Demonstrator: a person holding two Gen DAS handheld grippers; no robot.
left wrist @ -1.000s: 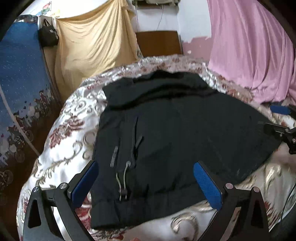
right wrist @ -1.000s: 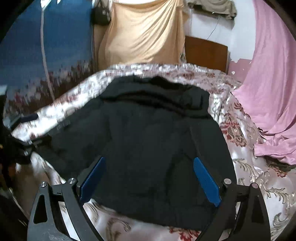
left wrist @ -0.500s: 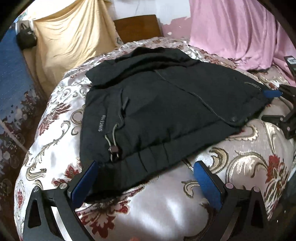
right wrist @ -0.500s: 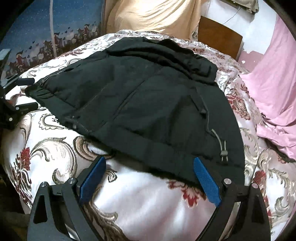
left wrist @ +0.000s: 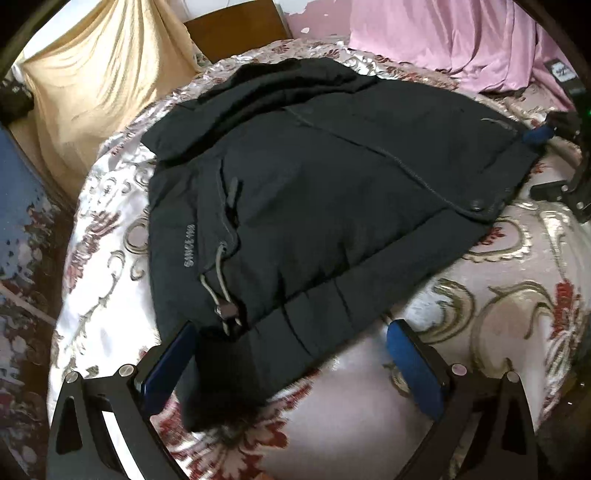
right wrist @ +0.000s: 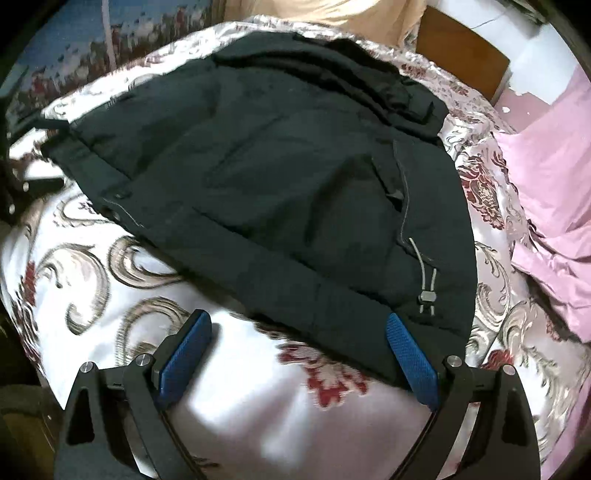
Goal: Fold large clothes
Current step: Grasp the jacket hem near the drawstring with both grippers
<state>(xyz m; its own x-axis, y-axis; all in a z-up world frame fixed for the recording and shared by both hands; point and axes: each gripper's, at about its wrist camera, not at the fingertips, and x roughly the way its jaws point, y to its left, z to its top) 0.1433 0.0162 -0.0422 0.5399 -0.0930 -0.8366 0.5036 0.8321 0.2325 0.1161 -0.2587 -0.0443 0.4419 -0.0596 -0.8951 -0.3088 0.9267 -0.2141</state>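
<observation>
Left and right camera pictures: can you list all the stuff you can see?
jacket: one, black, spread flat on the bed
toggle cord: one, grey, near the jacket hem
bedspread: one, white with red and gold flowers, under the jacket
pink cloth: one, pink, heaped at the bed's far right
yellow cloth: one, hanging behind the bed
headboard: one, brown wood, at the far end
left gripper: blue pads, open, at the hem
right gripper: blue pads, open, at the hem

Jacket (left wrist: 295, 206) lettering: we read roughly "SINCE…", grey, near its left edge; the end stays unclear to us.
</observation>
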